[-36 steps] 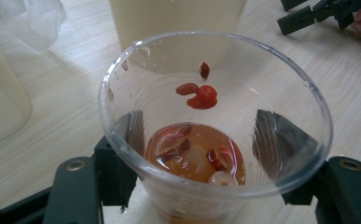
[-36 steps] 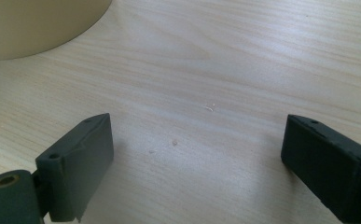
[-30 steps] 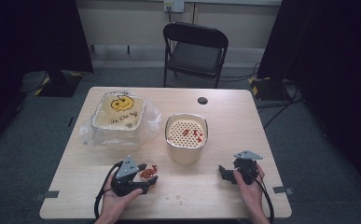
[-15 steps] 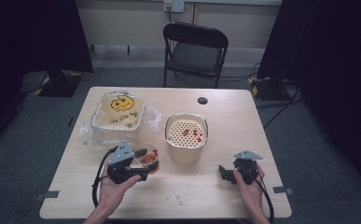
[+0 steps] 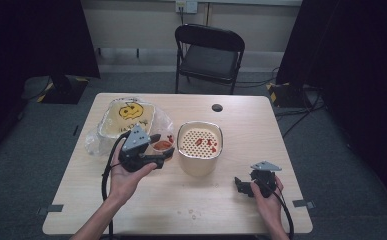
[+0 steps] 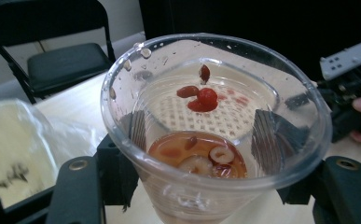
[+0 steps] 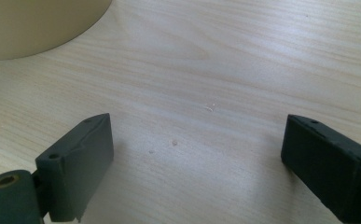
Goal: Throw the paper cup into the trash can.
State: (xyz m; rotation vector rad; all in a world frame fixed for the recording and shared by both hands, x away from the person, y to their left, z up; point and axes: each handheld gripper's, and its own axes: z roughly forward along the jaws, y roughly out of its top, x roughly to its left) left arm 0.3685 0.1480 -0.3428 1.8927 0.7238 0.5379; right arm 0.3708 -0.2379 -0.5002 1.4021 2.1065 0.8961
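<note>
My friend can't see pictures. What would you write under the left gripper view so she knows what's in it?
The left claw grips a clear plastic cup holding brownish liquid with red berries and pale slices. Behind the cup stands a beige strainer pot with red berries on its holed top, on a wooden table with a black chair beyond.

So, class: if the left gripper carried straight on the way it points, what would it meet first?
Probably the strainer pot: the left gripper, shut on the cup, points right at it. The gap is hard to judge.
</note>
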